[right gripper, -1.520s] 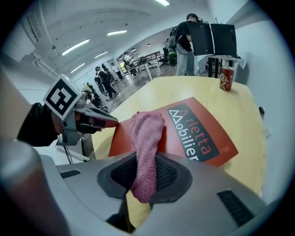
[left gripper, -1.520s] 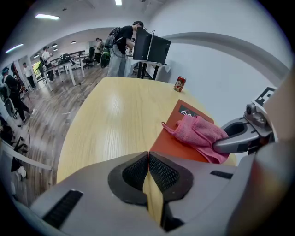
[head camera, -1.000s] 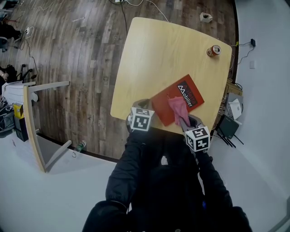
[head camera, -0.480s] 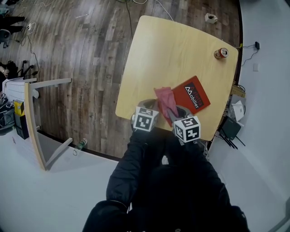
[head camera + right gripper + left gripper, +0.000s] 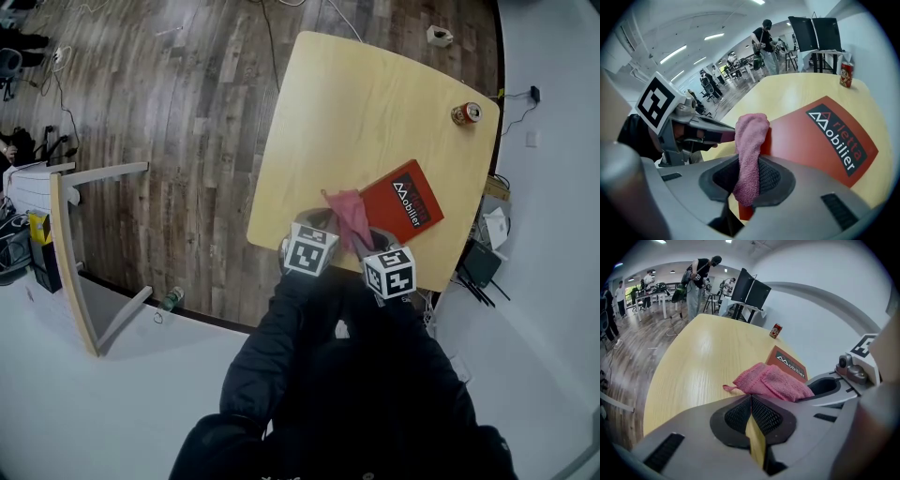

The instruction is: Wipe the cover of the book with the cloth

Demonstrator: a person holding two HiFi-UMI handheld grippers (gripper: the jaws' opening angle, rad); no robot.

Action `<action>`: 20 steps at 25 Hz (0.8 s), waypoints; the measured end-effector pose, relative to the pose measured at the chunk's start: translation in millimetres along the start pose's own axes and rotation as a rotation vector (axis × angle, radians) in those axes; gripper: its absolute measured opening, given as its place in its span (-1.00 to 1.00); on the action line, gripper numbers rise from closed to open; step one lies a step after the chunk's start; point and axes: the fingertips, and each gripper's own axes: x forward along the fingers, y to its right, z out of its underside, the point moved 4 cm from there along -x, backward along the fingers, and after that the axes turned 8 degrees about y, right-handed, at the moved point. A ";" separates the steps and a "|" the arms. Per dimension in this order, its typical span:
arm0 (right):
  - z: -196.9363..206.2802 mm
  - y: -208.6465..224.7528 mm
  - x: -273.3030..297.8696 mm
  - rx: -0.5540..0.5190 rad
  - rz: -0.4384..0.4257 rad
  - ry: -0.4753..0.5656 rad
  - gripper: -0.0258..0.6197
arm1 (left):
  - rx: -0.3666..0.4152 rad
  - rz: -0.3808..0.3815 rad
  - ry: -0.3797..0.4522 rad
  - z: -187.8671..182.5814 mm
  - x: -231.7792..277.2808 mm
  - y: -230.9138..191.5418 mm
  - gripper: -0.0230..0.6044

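Note:
A red book (image 5: 405, 203) with white print lies near the front right of the yellow table (image 5: 356, 112). My right gripper (image 5: 367, 240) is shut on a pink cloth (image 5: 346, 215), which rests at the book's left end. In the right gripper view the cloth (image 5: 750, 136) rises from between the jaws of that gripper (image 5: 747, 176) and covers the edge of the book (image 5: 825, 136). My left gripper (image 5: 315, 227) is shut and empty just left of the cloth, over bare table. In its own view my left gripper (image 5: 751, 401) has the cloth (image 5: 771, 380) and the book (image 5: 790, 364) ahead.
A drink can (image 5: 466, 113) stands at the table's far right corner, and a small white object (image 5: 438, 37) lies on the floor beyond. A wooden frame (image 5: 75, 244) and a bottle (image 5: 167, 300) are on the floor at left. People and monitors (image 5: 750, 287) show far off.
My right gripper has dragged the pink cloth leftward across the book, from its middle to its left end. The left gripper has stayed shut by the table's near edge.

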 end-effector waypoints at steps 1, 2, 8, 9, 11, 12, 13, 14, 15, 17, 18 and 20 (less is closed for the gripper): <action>2.8 0.9 -2.0 0.002 0.006 -0.003 -0.64 | 0.004 0.003 -0.003 0.1 -0.2 0.1 -0.82; 5.6 1.6 -4.4 0.006 0.013 -0.005 -0.64 | 0.007 0.007 -0.005 0.3 -0.5 0.3 -0.81; 23.6 7.4 -20.7 0.035 0.050 -0.017 -0.64 | 0.020 0.021 -0.008 0.4 0.1 -1.0 -0.81; 27.9 8.7 -23.9 0.042 0.057 -0.017 -0.64 | 0.023 0.022 -0.009 0.5 0.4 -0.9 -0.81; 36.2 10.5 -30.6 0.059 0.071 -0.017 -0.64 | 0.030 0.025 -0.012 0.7 0.3 -1.1 -0.81; 39.8 11.0 -33.8 0.066 0.078 -0.016 -0.64 | 0.033 0.026 -0.013 0.6 0.0 -1.3 -0.81; 43.2 11.4 -36.8 0.073 0.085 -0.014 -0.64 | 0.036 0.027 -0.013 0.5 -0.2 -1.4 -0.81; 46.8 11.9 -39.9 0.078 0.091 -0.014 -0.64 | 0.039 0.027 -0.014 0.6 -0.1 -1.3 -0.81; 50.6 12.5 -43.2 0.082 0.098 -0.014 -0.64 | 0.042 0.026 -0.014 0.8 0.1 -0.8 -0.81; 57.8 13.4 -50.2 0.089 0.108 -0.012 -0.64 | 0.046 0.024 -0.013 1.6 0.4 0.6 -0.81; 60.5 13.7 -54.0 0.092 0.113 -0.006 -0.64 | 0.048 0.023 -0.012 2.1 0.5 1.2 -0.81; 61.9 13.9 -62.7 0.103 0.121 0.021 -0.63 | 0.050 0.018 -0.004 2.3 0.5 1.7 -0.81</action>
